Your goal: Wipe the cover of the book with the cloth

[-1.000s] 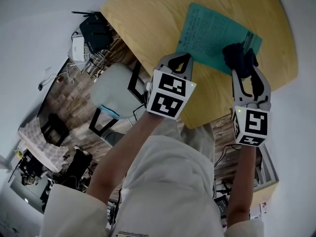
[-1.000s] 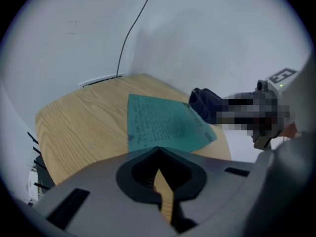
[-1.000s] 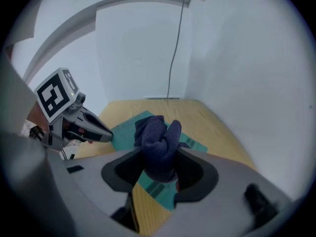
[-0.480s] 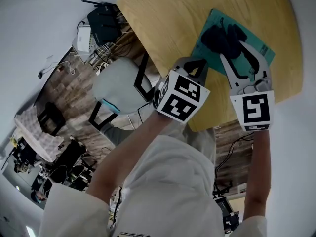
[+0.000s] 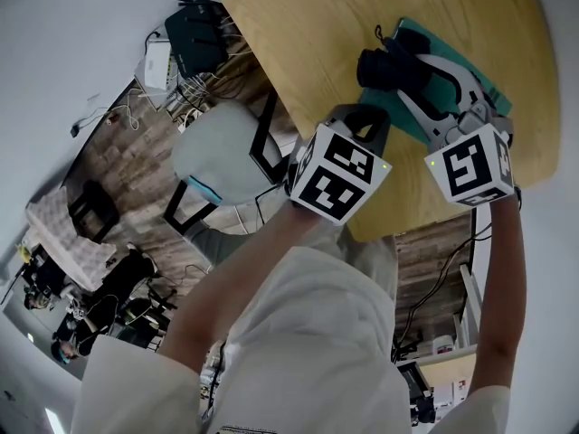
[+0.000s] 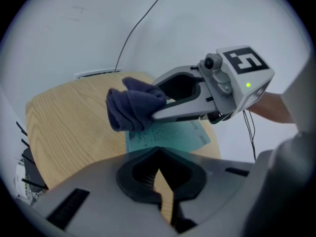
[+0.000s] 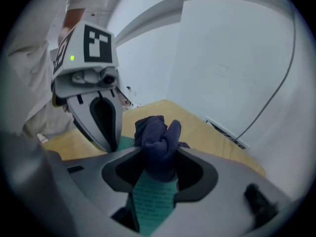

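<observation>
- The book (image 6: pixel 168 137) lies flat on the wooden surface (image 6: pixel 69 127), teal cover up. It looks thin and light, so a hard rub would probably slide it. It is better pinned at an edge or corner than gripped.
- The cloth (image 7: pixel 157 142) is dark, soft and bunched into a wad. It sits over the book's far corner, partly past the book's edge and above the bare surface. It should give under pressure and drag well on the smooth cover, though a loose fold could slip out.
- The right tongs (image 7: pixel 158 154) are clamped on the cloth's middle, and the wad bulges out beyond their tips. That hold looks deep enough for wiping.
- The left tongs (image 6: pixel 157 154) are closed together with nothing between them. Their tips sit at the book's near edge.
- I cannot tell whether the left tongs press on the book or only hover there.
- I also cannot tell whether the cloth bears down on the cover or merely brushes it.
- The cover's print is too small to read.
- From the head view, the cloth and right tongs hide most of the book, and its thickness does not show.
</observation>
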`<state>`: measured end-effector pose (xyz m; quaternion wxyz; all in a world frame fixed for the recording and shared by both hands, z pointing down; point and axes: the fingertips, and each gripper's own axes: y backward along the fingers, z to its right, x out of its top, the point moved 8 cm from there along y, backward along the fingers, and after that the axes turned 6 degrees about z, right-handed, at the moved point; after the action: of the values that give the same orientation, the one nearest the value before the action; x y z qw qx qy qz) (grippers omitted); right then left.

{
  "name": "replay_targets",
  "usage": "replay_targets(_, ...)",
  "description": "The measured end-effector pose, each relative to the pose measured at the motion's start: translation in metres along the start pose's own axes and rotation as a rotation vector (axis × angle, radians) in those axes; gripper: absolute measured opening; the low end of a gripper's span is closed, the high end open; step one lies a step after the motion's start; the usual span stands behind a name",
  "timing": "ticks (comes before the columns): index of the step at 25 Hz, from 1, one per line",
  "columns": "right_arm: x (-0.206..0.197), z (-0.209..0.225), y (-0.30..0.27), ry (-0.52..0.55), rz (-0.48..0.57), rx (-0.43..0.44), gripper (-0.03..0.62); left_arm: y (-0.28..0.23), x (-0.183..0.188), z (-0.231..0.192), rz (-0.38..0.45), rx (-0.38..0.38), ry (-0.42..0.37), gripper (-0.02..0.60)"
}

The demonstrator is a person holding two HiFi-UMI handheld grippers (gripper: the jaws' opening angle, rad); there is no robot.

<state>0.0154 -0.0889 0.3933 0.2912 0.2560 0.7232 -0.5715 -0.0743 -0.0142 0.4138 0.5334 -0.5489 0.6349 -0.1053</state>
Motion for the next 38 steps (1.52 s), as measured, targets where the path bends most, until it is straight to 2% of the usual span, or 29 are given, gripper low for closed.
replay_targets(5, -0.007, -0.003, -0.006, 0.145, -0.033, 0.063, 0.186, 0.0, 0.0, 0.0, 0.017, 0.008, 0.019, 0.009)
replay_targets(10, -0.011, -0.001, 0.0, 0.187, -0.051, 0.099, 0.184, 0.0, 0.0, 0.001, 0.018, 0.021, 0.01, 0.009)
replay_targets(21, -0.043, -0.011, 0.033, 0.132, -0.102, 0.07, 0.184, 0.0, -0.001, 0.005, 0.023, 0.038, -0.026, 0.009)
replay_targets(38, -0.093, -0.028, 0.085, -0.029, -0.163, -0.049, 0.184, -0.001, -0.003, 0.008, 0.024, 0.062, -0.072, 0.009)
